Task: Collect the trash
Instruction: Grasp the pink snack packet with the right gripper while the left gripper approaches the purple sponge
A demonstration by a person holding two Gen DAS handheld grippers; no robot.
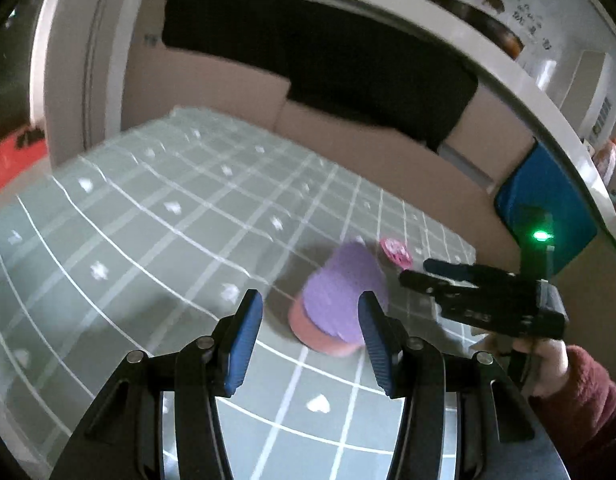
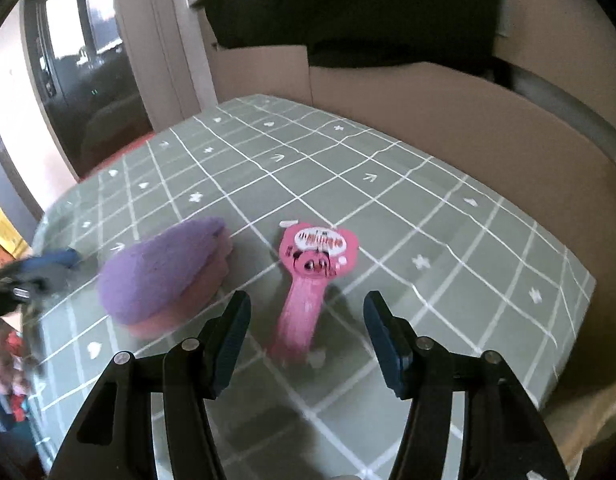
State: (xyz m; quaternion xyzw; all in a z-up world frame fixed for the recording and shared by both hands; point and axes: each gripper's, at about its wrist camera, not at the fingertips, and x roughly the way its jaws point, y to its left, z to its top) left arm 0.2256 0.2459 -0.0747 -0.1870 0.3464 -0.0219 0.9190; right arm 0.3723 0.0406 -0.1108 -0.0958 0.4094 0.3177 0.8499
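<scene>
My left gripper hangs over the green checked cloth with its jaws spread wide and nothing between them. Just ahead of the blue pads lies a purple thing on its side, with a pink base toward me; the blur keeps me from telling what it is made of. It sits in line with the gap between the pads, nearer my right-hand pad, but I cannot tell whether that pad touches it.

My right gripper is likewise released, jaws apart and empty. Between its fingers, a little forward of them, a pink wrapper lies flat on the cloth: a round printed head at the far end and a long tail running back toward me. The purple thing rests to its left, near but apart from it.

From the left camera I see my right gripper off to the side, held in my hand, with the wrapper just beyond its tips. Cardboard stands along the far edge of the cloth.
</scene>
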